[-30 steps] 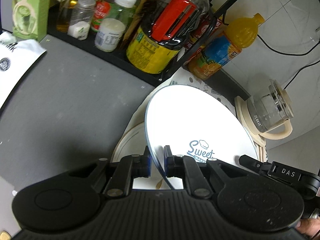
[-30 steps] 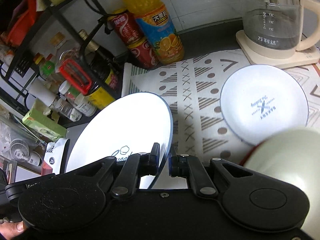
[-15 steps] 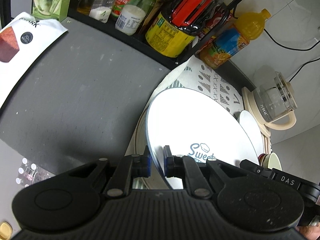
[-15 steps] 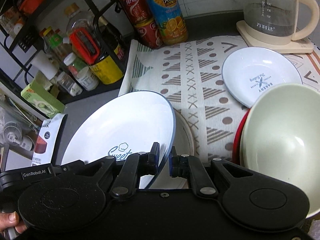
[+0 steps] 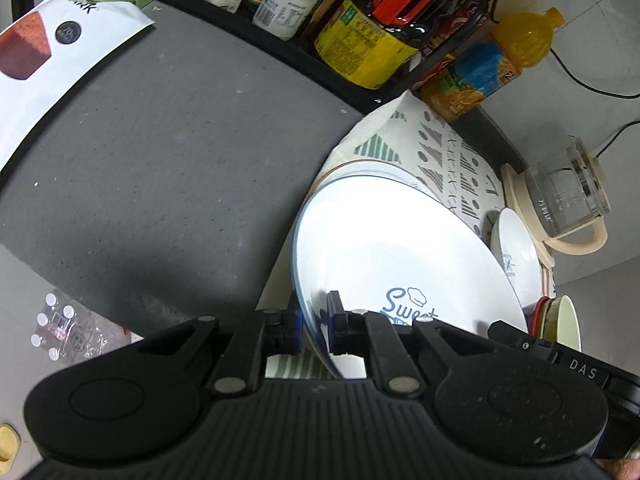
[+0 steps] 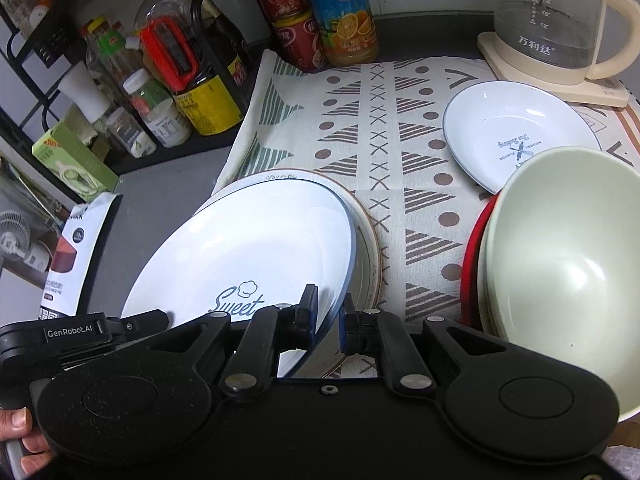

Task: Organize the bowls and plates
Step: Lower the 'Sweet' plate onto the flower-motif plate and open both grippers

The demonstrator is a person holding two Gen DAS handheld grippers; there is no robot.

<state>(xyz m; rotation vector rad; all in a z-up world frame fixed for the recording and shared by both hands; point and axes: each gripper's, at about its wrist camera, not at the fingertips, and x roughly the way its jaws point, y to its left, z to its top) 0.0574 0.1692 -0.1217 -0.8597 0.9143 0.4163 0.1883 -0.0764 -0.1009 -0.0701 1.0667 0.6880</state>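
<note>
Both grippers are clamping the same big white "Sweet" plate (image 6: 240, 256): left gripper (image 5: 313, 326) is pinching the rim at its near edge, right gripper (image 6: 328, 314) is pinching the opposite rim, jaws closed tight on the thin edge in both wrist views. The plate is sitting tilted just above a cream plate with a brown rim (image 6: 370, 256), which is lying flat on the patterned cloth (image 6: 384, 132); whether the two plates are touching, cannot tell

Containers:
- pale green bowl (image 6: 560, 264) at 3 o'clock of the held plate in the right view, empty, nesting in a stack with a red bowl rim (image 6: 470, 256) showing underneath
- small white plate with blue print (image 6: 516, 136) at 1 o'clock, empty, lying flat on the cloth, the green bowl overlapping its near edge
- glass kettle (image 6: 548, 16) at 1 o'clock behind it, standing upright on a cream base, looking empty
- black wire rack (image 6: 200, 12) at 11 o'clock, holding jars, sauce bottles and a green box
- orange juice bottle (image 6: 340, 8) and two stacked red cans (image 6: 288, 20) at 12 o'clock, standing at the far edge of the cloth

Surface is a dark grey speckled counter (image 5: 160, 152), cloth covering its right part. White packet with a cake picture (image 5: 48, 48) is lying at 10 o'clock in the left view. White tiled wall and black cable behind the kettle
</note>
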